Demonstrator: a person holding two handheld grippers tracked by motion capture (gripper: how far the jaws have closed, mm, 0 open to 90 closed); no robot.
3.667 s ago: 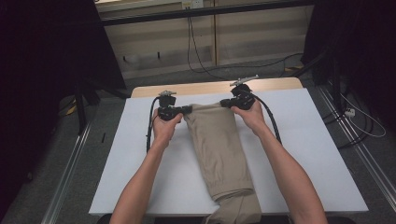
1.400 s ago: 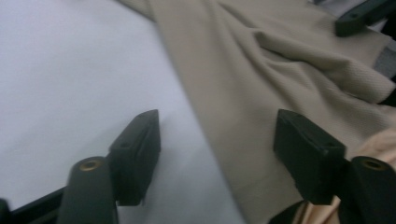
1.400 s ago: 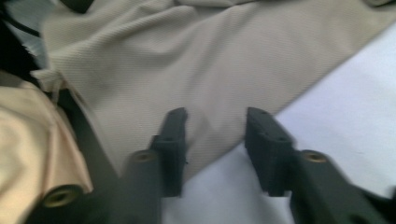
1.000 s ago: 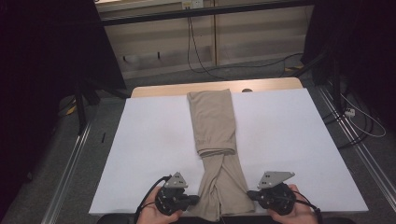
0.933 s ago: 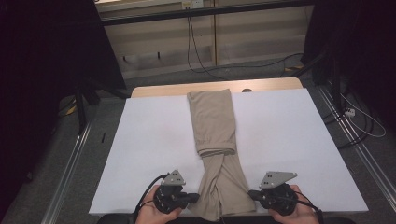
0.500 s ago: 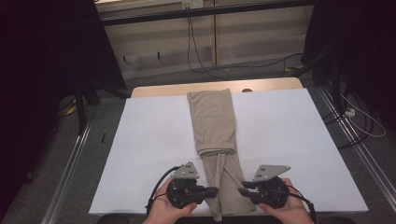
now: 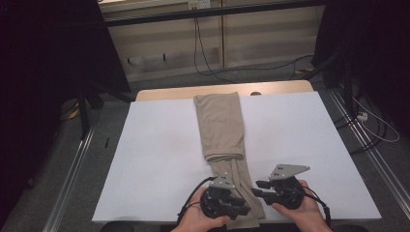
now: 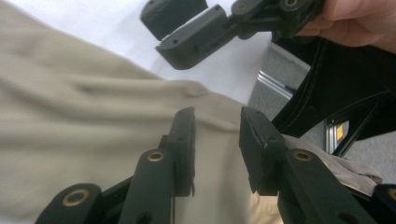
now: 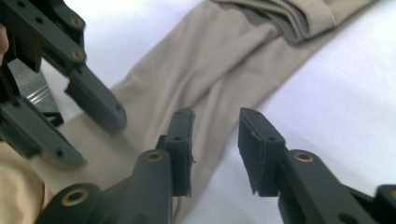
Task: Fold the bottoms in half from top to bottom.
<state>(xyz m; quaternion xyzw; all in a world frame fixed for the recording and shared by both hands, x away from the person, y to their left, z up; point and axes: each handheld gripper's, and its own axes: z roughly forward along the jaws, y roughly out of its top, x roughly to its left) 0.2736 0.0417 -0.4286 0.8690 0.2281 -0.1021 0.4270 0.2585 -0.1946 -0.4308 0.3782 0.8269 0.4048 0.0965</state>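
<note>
1. Beige trousers (image 7: pixel 223 128) laid lengthwise down the middle of the white table (image 7: pixel 145 164), far part folded double, near end trailing over the near edge.
2. Left gripper (image 7: pixel 241 207) low over the near left of the cloth, jaws parted, nothing pinched; in the left gripper view fabric (image 8: pixel 93 130) just beneath the gap.
3. Right gripper (image 7: pixel 257 187) at the near right edge of the leg, jaws likewise apart and empty; in the right gripper view one jaw over cloth (image 9: pixel 215 84), the other over bare table.
4. Risk one: closing from here on the right, catching only the very edge or a single layer — likely to slip free on the lift.
5. Risk two: both grippers close together, tips nearly facing — a knock between them quite possible.
6. Risk three: uneven pinches, left deep and right shallow — likely a skewed fold, near end dragged sideways.
7. Risk four: hanging end pulling the cloth off the near edge if released badly.
</note>
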